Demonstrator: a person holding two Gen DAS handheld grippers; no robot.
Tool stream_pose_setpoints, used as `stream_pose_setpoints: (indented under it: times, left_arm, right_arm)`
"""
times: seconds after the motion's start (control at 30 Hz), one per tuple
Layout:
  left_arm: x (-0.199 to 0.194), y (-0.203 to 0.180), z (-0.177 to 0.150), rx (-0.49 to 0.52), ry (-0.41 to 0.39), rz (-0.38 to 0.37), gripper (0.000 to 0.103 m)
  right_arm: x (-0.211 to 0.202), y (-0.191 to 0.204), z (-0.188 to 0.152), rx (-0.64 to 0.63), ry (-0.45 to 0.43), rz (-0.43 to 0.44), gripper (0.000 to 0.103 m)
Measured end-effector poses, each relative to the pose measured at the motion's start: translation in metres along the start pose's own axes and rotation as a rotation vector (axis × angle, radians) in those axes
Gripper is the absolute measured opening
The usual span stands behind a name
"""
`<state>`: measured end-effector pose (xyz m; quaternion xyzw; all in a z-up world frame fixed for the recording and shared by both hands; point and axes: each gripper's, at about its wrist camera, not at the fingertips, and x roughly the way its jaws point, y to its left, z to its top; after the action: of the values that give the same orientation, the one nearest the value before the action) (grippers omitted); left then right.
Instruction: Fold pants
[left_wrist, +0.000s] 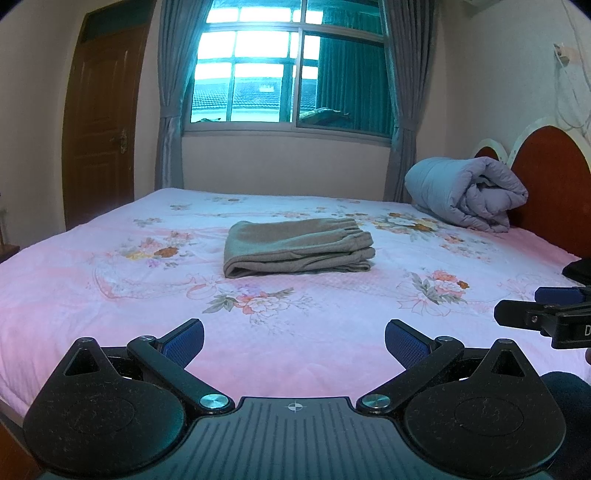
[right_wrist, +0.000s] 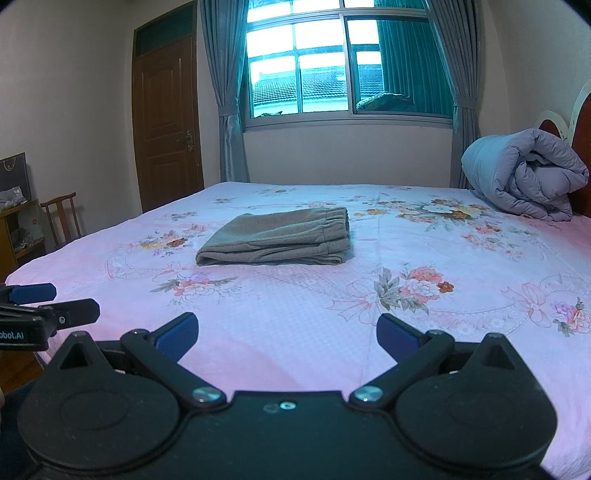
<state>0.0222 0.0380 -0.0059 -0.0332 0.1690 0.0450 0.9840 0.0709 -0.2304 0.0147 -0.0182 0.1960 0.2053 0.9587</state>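
Note:
The grey pants (left_wrist: 297, 248) lie folded into a compact stack in the middle of the bed (left_wrist: 110, 295), waistband to the right; the right wrist view shows the same pants (right_wrist: 275, 238). My left gripper (left_wrist: 294, 345) hovers open over the near part of the bed, well short of the pants, nothing between its blue pads. My right gripper (right_wrist: 287, 334) is likewise open and empty, held back from the pants. Each gripper shows at the edge of the other's view: the right gripper (left_wrist: 532, 302) at the far right, the left gripper (right_wrist: 70, 301) at the far left.
A rolled grey-lilac duvet (left_wrist: 467, 192) rests against the red headboard (left_wrist: 554, 177) at the right. Beyond the bed are a window with curtains (left_wrist: 291, 70) and a brown door (left_wrist: 98, 125). A wooden chair (right_wrist: 61, 216) and a shelf (right_wrist: 18, 229) stand left of the bed.

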Motion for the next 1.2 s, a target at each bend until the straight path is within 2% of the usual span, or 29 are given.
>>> stream_pose_setpoints:
  times: [0.83,1.03,1.2]
  left_arm:
    - [-0.003,-0.003,0.000,0.012,0.000,0.019,0.103]
    - [-0.010,-0.009,-0.001,0.043,-0.047,0.032,0.103]
    - [-0.010,-0.011,0.001,0.053,-0.042,0.039,0.103]
  right_arm:
    - [-0.001,-0.001,0.000,-0.001,-0.002,-0.001,0.097]
    - [-0.001,-0.001,0.000,-0.001,-0.003,-0.001,0.097]
    - [-0.002,-0.002,0.000,-0.002,-0.004,-0.002,0.097]
